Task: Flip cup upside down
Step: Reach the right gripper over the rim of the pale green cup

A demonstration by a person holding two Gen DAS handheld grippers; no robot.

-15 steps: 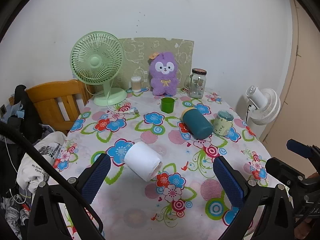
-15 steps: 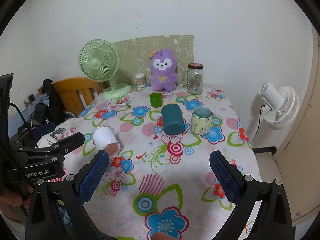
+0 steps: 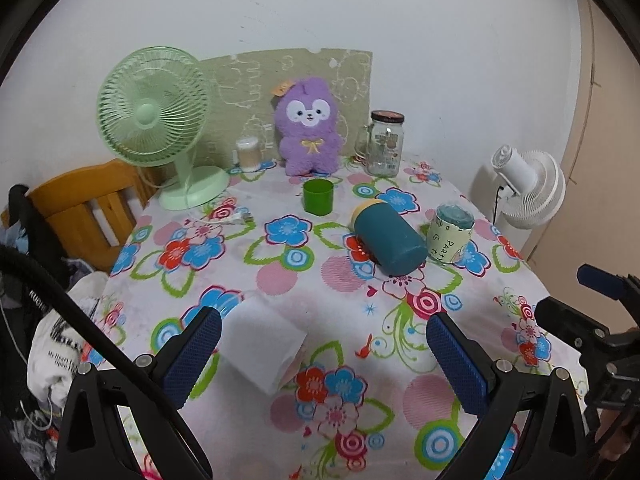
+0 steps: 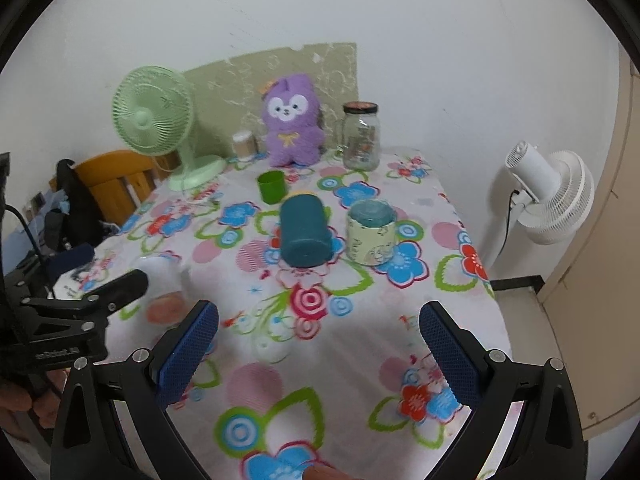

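A white cup (image 3: 262, 346) lies on its side on the flowered tablecloth (image 3: 280, 276). It rests between the fingers of my open left gripper (image 3: 323, 322), close to the left pad (image 3: 192, 354), and I cannot tell if they touch. In the right wrist view the white cup (image 4: 162, 280) is blurred, its pinkish mouth facing the camera beside the left gripper (image 4: 100, 270). My right gripper (image 4: 319, 316) stands open over the table's near edge, holding nothing. It also shows as the right gripper (image 3: 576, 292) at the side of the left wrist view.
A teal cup (image 3: 390, 240) lies on its side mid-table beside a pale green mug (image 3: 450, 234). A small green cup (image 3: 318, 197) stands upright behind. At the back: green fan (image 3: 154, 120), purple plush (image 3: 308, 128), glass jar (image 3: 385, 144). A wooden chair (image 3: 92, 204) stands left, a white fan (image 3: 528, 188) right.
The left gripper has moved forward and down, so the white cup now sits between its fingers. The right gripper has also come closer to the table.
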